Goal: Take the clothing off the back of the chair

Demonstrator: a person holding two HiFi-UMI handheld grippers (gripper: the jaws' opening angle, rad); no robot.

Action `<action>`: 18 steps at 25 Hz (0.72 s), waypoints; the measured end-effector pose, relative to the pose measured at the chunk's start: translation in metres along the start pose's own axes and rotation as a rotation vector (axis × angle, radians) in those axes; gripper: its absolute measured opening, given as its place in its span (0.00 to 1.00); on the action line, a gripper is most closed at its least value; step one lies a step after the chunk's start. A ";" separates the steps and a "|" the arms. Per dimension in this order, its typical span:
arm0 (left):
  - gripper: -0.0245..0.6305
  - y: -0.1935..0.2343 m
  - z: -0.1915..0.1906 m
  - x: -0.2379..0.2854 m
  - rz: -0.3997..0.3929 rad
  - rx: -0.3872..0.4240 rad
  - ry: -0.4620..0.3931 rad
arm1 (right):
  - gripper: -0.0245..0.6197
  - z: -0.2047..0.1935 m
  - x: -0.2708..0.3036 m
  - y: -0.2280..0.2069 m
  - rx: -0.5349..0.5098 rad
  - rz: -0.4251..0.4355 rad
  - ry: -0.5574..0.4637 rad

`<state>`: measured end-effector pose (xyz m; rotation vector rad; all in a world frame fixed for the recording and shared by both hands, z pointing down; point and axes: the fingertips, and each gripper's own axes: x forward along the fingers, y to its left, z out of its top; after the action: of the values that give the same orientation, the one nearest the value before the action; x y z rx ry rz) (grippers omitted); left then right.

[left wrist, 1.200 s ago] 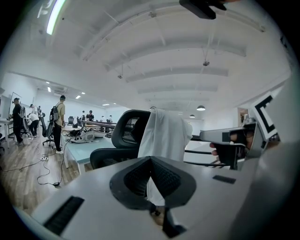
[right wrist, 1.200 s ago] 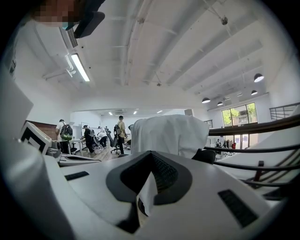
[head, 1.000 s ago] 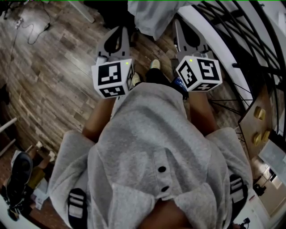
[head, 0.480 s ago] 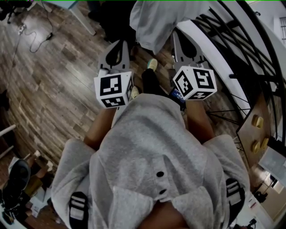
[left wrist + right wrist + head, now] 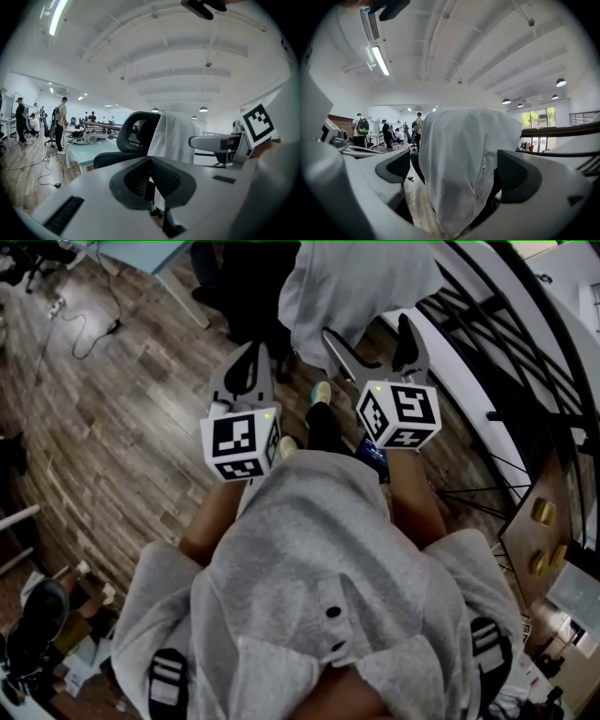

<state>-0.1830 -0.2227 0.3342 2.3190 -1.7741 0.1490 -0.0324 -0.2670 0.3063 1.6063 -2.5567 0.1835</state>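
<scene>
The clothing, a pale zip-up top (image 5: 464, 154), hangs draped over the back of the black chair (image 5: 135, 133) straight ahead of me, covering the headrest and falling well down toward the wooden floor (image 5: 131, 399). I hold my right gripper (image 5: 457, 171) level and pointed at it. Its jaws have just swung open and now stand about as wide as they go, so the hanging cloth is framed between the two dark pads (image 5: 518, 176). Neither pad presses on the fabric yet, and this tool has hold of nothing. I judge that the wide opening is there to let a thick fold of cloth pass in before I pinch it. My left gripper (image 5: 151, 180) sits beside the right one, a little further from the chair, with its jaws closed together on nothing. I keep it back because one grip near the top should be enough to start. From its side I see that the top covers only the far part of the chair back, leaving the mesh headrest bare on the near side. The next move, as I see it, is to push the right tool forward onto the cloth high up, close, then lift up and over the headrest so the top does not snag.
</scene>
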 end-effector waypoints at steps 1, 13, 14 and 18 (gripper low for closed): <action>0.05 0.001 0.000 0.001 0.004 0.000 0.003 | 0.93 -0.002 0.003 -0.003 0.028 0.000 0.008; 0.05 0.010 0.002 0.027 0.018 -0.005 0.012 | 0.94 0.010 0.041 -0.037 0.130 -0.024 -0.009; 0.05 0.010 0.002 0.027 0.018 -0.004 0.011 | 0.95 0.010 0.043 -0.038 0.119 -0.025 -0.006; 0.05 0.006 0.003 0.028 0.021 -0.002 0.013 | 0.95 0.010 0.050 -0.040 0.100 -0.033 -0.001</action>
<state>-0.1814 -0.2506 0.3380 2.2934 -1.7929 0.1653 -0.0186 -0.3300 0.3057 1.6811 -2.5577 0.3126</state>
